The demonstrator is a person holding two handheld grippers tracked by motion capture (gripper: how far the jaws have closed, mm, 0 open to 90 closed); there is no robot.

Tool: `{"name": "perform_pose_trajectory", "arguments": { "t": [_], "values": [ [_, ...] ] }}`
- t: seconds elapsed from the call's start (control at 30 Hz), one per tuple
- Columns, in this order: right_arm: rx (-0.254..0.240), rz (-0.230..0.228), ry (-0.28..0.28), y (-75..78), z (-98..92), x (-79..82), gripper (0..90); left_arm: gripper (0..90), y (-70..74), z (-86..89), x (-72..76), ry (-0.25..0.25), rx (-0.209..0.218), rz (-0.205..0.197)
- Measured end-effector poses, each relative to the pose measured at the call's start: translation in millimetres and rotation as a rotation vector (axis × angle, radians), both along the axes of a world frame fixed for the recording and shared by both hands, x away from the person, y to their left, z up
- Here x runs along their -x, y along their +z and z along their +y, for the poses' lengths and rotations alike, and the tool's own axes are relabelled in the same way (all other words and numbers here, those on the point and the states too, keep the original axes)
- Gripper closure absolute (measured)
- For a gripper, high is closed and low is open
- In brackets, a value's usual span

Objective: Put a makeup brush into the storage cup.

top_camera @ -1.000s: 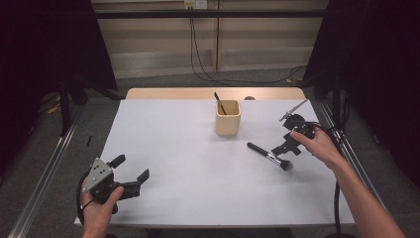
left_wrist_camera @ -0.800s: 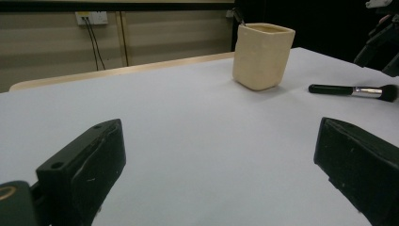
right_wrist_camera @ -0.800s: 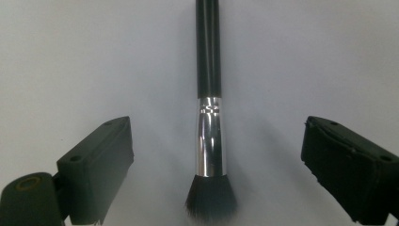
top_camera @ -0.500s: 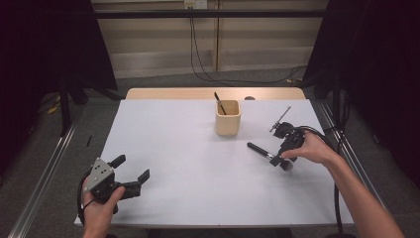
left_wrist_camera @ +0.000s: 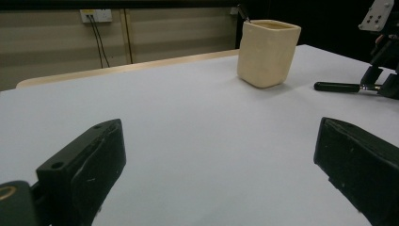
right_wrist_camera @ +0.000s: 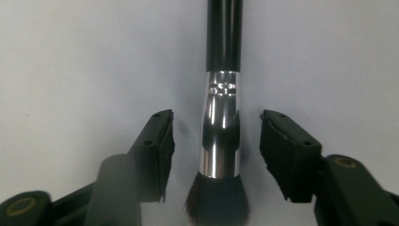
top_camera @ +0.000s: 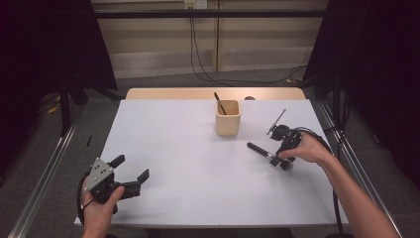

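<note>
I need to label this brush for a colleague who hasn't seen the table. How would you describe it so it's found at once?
On the white table, look right of the cream cup. The makeup brush lies flat there, between the right gripper's closing jaws: black handle, shiny silver ferrule, dark bristles, unlike the thin tool standing in the cup.

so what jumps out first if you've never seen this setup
The right gripper straddles the silver ferrule of a black makeup brush lying on the white table; its jaws have just been closing, but the pads are not yet touching it. Behind it stands a cream cup holding a dark stick, and the left gripper rests open at the near left corner.
</note>
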State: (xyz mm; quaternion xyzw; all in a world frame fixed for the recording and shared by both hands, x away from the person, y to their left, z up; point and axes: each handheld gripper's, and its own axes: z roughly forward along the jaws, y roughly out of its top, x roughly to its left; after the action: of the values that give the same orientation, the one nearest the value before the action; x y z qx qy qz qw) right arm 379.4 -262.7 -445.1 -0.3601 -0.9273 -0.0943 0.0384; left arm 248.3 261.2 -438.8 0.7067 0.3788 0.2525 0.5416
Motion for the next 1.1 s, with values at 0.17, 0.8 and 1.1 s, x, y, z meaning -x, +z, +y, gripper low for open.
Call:
{"name": "perform_pose_trajectory", "arguments": {
  "t": [0.17,0.8,1.1],
  "values": [
    [0.018,0.001,0.022,-4.9,4.0,1.5,48.5,2.7,-0.1,0.1,0.1,0.0,0.001,0.001],
    [0.099,-0.053,0.002,-4.3,8.2,1.3,71.2,3.0,-0.8,-0.5,-0.5,0.0,-0.015,0.009],
    [0.076,-0.039,-0.022,-1.9,5.5,1.3,71.2,3.0,-0.9,0.1,-0.9,0.0,-0.015,0.009]
  ]
}}
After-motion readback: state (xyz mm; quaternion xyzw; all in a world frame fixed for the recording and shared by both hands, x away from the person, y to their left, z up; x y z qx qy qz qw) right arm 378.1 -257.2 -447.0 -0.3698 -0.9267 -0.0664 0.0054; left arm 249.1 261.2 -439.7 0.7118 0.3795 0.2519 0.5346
